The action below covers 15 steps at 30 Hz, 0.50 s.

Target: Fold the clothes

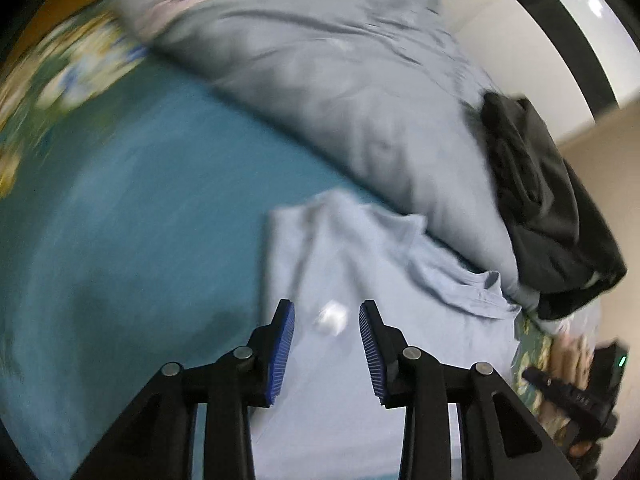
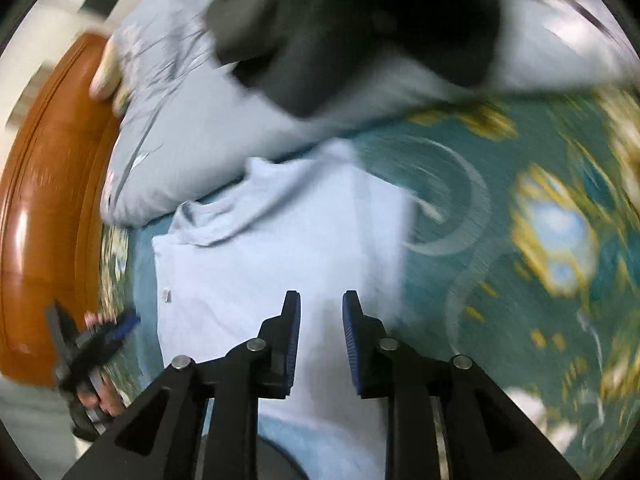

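Observation:
A pale blue shirt [image 1: 360, 264] lies partly folded and flat on the teal bedspread [image 1: 132, 216], collar end toward the pillow. My left gripper [image 1: 327, 314] is open and empty above the shirt, over a small white tag [image 1: 332, 317]. In the right wrist view the same shirt [image 2: 280, 248] lies below my right gripper [image 2: 321, 304], which is open and empty above it. Each gripper shows at the edge of the other's view: the right one [image 1: 568, 392], the left one [image 2: 100, 336]. Both views are motion-blurred.
A grey-blue pillow [image 1: 320, 80] lies beyond the shirt, with a dark garment [image 1: 540, 200] heaped on its end. The bedspread has a floral pattern [image 2: 540, 220] at the sides. An orange wooden headboard [image 2: 48, 200] stands at left of the right wrist view.

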Motion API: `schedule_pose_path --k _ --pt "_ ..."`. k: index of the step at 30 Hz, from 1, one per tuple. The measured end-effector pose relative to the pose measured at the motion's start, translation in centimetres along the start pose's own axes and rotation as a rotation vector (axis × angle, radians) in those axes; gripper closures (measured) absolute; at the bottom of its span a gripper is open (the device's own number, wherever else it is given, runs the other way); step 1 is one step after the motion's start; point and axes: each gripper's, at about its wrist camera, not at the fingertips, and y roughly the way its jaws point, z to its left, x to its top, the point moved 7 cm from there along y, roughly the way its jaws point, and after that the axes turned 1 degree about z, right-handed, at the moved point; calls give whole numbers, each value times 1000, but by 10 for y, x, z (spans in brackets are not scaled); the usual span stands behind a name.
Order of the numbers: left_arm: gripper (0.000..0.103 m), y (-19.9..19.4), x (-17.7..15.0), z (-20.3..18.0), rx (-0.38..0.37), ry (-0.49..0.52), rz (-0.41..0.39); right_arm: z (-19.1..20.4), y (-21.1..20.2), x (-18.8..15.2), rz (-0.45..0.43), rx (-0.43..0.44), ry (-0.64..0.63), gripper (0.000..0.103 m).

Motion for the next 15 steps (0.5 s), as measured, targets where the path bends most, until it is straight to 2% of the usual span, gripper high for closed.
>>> schedule_pose_path --k 2,5,11,15 --pt "66 13 8 -15 22 84 15 18 14 10 12 -2 -73 79" --pt "65 27 21 -13 143 147 -4 34 36 18 33 -30 -170 74" --pt "63 48 40 17 180 122 21 25 61 32 73 -65 -235 74" --pt "63 52 55 19 75 81 13 33 68 44 78 -17 -277 74"
